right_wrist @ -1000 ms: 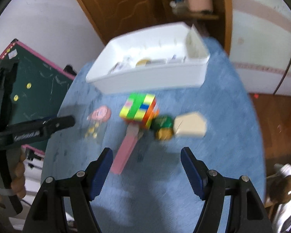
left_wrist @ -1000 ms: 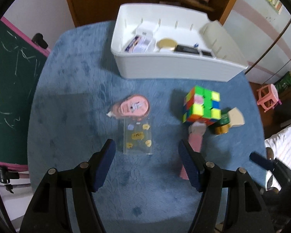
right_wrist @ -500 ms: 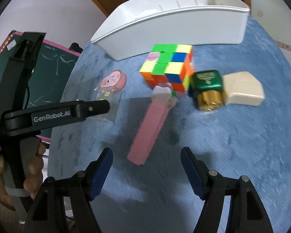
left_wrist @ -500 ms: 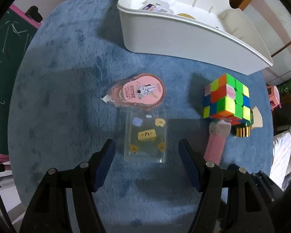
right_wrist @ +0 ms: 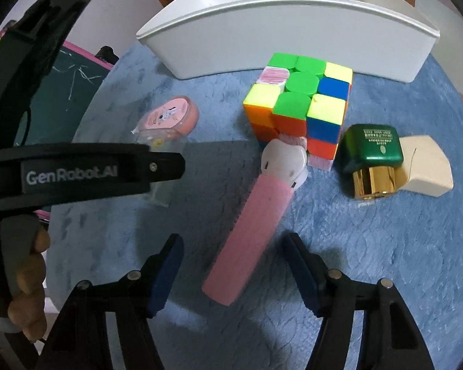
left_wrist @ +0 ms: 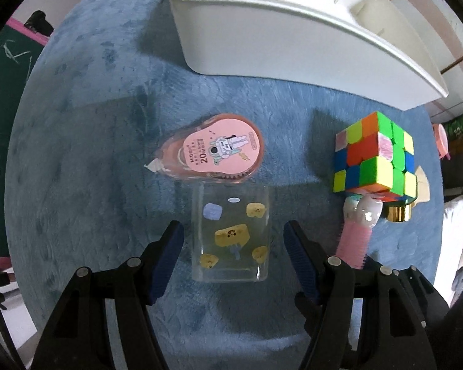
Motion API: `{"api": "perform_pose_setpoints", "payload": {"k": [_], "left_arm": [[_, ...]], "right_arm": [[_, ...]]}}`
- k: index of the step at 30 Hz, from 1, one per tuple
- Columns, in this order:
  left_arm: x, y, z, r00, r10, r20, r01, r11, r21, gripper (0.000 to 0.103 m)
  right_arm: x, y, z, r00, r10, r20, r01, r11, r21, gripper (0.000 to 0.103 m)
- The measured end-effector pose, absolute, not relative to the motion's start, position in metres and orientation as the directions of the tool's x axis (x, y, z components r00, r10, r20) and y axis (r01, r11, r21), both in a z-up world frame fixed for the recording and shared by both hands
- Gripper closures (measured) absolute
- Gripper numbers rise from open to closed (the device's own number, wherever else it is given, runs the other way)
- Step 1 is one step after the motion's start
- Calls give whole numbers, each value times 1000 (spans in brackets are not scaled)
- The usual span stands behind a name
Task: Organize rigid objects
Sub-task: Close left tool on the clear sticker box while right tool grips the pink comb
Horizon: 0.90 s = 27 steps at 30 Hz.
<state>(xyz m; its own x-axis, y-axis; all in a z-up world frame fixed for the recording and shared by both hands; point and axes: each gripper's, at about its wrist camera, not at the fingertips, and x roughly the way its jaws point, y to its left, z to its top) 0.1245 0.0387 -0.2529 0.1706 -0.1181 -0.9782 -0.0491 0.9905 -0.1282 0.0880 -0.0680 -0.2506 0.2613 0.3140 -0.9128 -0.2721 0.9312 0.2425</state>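
Both grippers have descended: left gripper (left_wrist: 233, 240) stands wide astride the clear case (left_wrist: 230, 234); right gripper (right_wrist: 233, 259), closing, straddles the untouched pink dispenser (right_wrist: 253, 231).

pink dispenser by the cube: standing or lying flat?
Lying flat. The pink dispenser rests lengthwise on the blue cloth, its white head against the cube.

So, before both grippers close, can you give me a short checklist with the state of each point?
1. Clear case between the left gripper fingers: ok.
2. Left pads apart from the case: ok.
3. Pink dispenser between the right gripper fingers, jaws closing, not yet touching: ok.
4. Dispenser head free of the puzzle cube: not ok, it touches.
5. Room in the white bin: cannot tell.
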Motion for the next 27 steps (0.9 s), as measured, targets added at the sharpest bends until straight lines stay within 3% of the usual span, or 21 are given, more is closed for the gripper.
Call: {"api": "perform_pose_setpoints", "payload": {"k": [2, 5, 7, 9, 12, 17, 27], "left_arm": [[131, 32, -256, 160, -95, -983, -38, 994, -103, 32], [133, 26, -263, 142, -55, -988, -28, 998, -60, 37], [134, 22, -264, 146, -30, -989, -22, 999, -33, 40], [133, 18, -263, 160, -18, -987, -14, 1000, -20, 50], [130, 15, -261, 173, -6, -985, -9, 1000, -8, 50], [120, 16, -250, 187, -31, -982, -7, 999, -33, 51], [96, 6, -206, 230, -26, -973, -29, 999, -34, 51]], "right_arm": [[87, -65, -251, 275, 297, -914, -285, 934, 217, 37], [83, -61, -252, 301, 252, -920, -307, 939, 156, 47], [81, -60, -252, 324, 208, -923, -319, 942, 100, 61], [81, -62, -252, 334, 194, -923, -326, 942, 80, 65], [82, -67, -252, 324, 210, -922, -324, 941, 100, 72], [82, -77, -249, 283, 266, -922, -329, 929, 167, 78], [66, -103, -222, 289, 335, -897, -349, 909, 227, 79]]}}
